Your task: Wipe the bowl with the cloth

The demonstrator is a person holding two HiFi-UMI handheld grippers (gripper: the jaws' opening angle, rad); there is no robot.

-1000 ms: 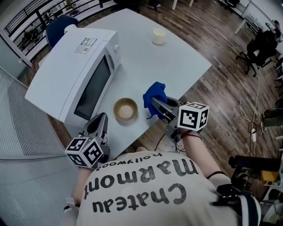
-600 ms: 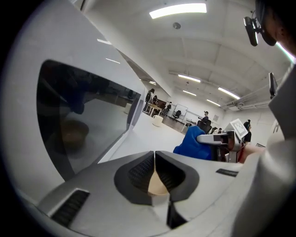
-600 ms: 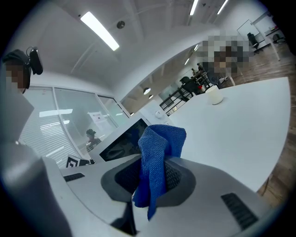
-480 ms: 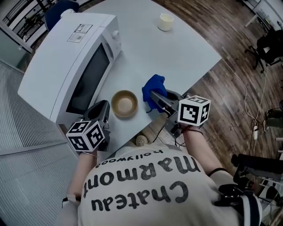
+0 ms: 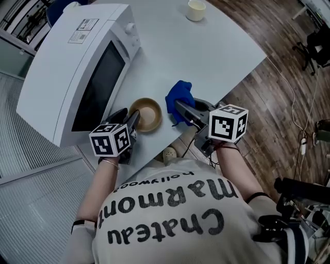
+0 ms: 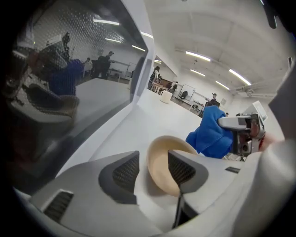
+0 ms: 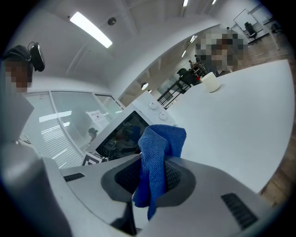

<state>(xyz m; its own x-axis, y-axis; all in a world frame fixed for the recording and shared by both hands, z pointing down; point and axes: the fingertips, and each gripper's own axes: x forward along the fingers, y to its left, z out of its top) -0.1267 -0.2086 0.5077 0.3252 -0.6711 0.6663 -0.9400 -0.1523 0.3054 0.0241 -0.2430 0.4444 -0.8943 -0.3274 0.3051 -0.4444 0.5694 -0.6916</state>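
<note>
My left claw (image 5: pixel 130 116) sits low at the near left edge of the bowl (image 5: pixel 146 114). Its two jaws are opening. The bowl's near rim is between them, but they do not squeeze it. My right claw (image 5: pixel 179 107) is just to the right of the bowl. Its jaws are pinched tight on the blue cloth (image 5: pixel 179 95). My left arm (image 5: pixel 100 180) and right wrist (image 5: pixel 225 150) both reach out toward the bowl.

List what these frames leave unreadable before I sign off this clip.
- Left gripper view: left tool jaws are opening with the bowl rim between them; one pad hides the near rim.
- Head view: bowl's inside too small to judge clean or dirty.
- Right gripper view: cloth tail hidden between the right tool jaws.
- Head view: cup contents too small to tell.
</note>
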